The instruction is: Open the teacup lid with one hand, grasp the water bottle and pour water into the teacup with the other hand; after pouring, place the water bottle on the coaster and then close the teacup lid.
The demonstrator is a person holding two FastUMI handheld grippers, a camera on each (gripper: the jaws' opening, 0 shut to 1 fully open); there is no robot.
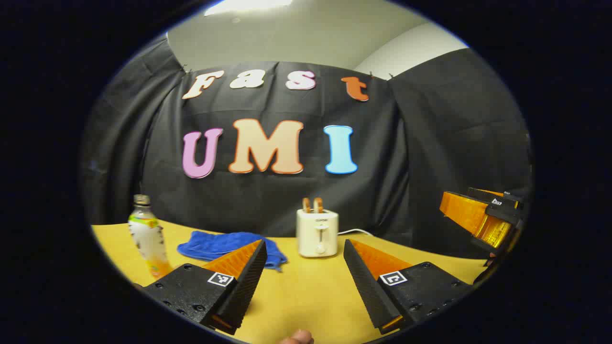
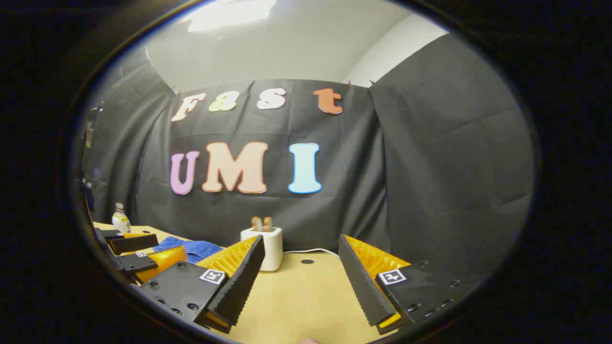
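The wooden table [image 1: 306, 296] carries everything here, its yellow top running back to the black cloth wall. In the right gripper view a small dark round spot [image 2: 307, 262] sits on the table surface just right of the toaster.

The left gripper [image 1: 303, 282] hangs low over the near part of the table with its jaws spread wide and nothing between them; bare tabletop shows in the gap. The right gripper [image 2: 301, 282] stands the same way, released, jaws wide apart over bare table, gripping nothing. Each one also appears in the other's view: the right gripper at the right edge of the left gripper view, raised above the table, and the left gripper at the lower left of the right gripper view, near the blue cloth.

A blue cloth [image 1: 224, 244] lies crumpled toward the table's far edge, left of the middle. Just right of it, also near the far edge, stands a white toaster [image 1: 317, 232] with two slices of bread [image 1: 311, 204] poking up from its slots; a white cord [image 1: 356, 231] runs from it along the back of the table.

The water bottle [image 1: 146, 236] stands upright near the table's far left corner, well apart from both grippers and left of the blue cloth. Its cap looks to be off, though that is hard to tell.

A fingertip [image 1: 297, 337] shows at the very bottom of the left gripper view.
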